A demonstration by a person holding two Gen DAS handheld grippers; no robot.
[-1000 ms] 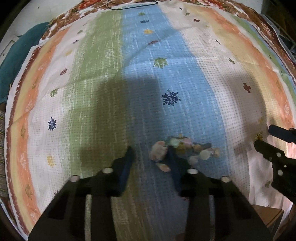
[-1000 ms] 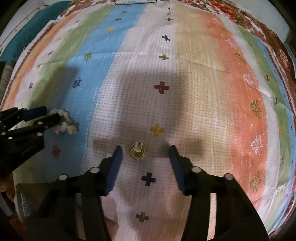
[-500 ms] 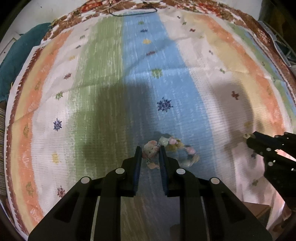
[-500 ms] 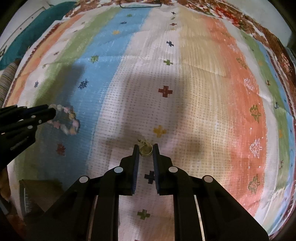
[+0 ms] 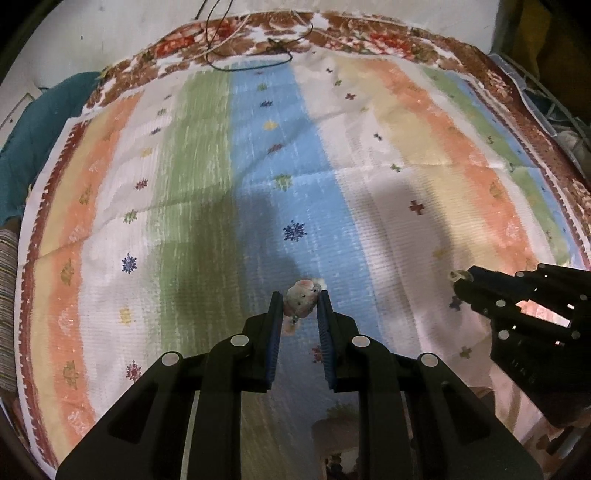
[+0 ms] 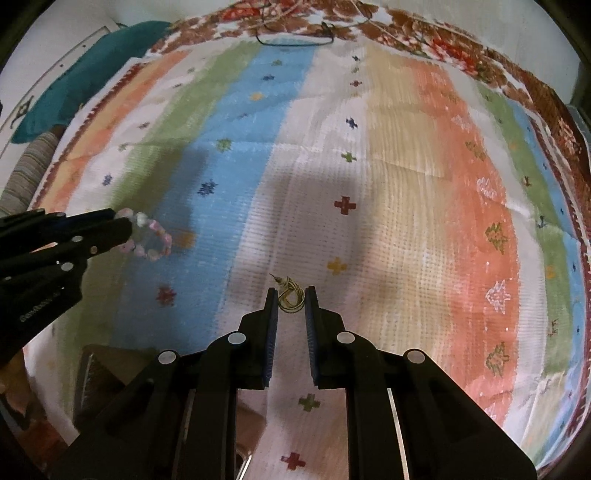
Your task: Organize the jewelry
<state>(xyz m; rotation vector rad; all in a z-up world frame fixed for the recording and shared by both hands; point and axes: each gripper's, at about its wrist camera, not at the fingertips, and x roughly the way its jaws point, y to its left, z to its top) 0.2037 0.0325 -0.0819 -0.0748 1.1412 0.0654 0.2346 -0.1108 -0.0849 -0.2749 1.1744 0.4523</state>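
Note:
My left gripper (image 5: 300, 299) is shut on a pastel bead bracelet (image 5: 301, 300) and holds it above the striped cloth (image 5: 192, 192). In the right wrist view the left gripper (image 6: 122, 221) enters from the left with the bracelet (image 6: 153, 240) hanging from its tips. My right gripper (image 6: 290, 295) is shut on a gold ring (image 6: 290, 297), lifted off the cloth. In the left wrist view the right gripper (image 5: 461, 278) comes in from the right with the ring (image 5: 453, 275) at its tips.
The striped cloth has a red-brown floral border (image 5: 369, 33). A black cable (image 5: 251, 66) lies at its far edge. A teal cushion (image 6: 92, 74) sits at the far left. A brown box (image 6: 99, 373) lies near me at the lower left.
Both grippers closed, the left on the bracelet and the right on the ring. Both then rose from the cloth with their pieces.

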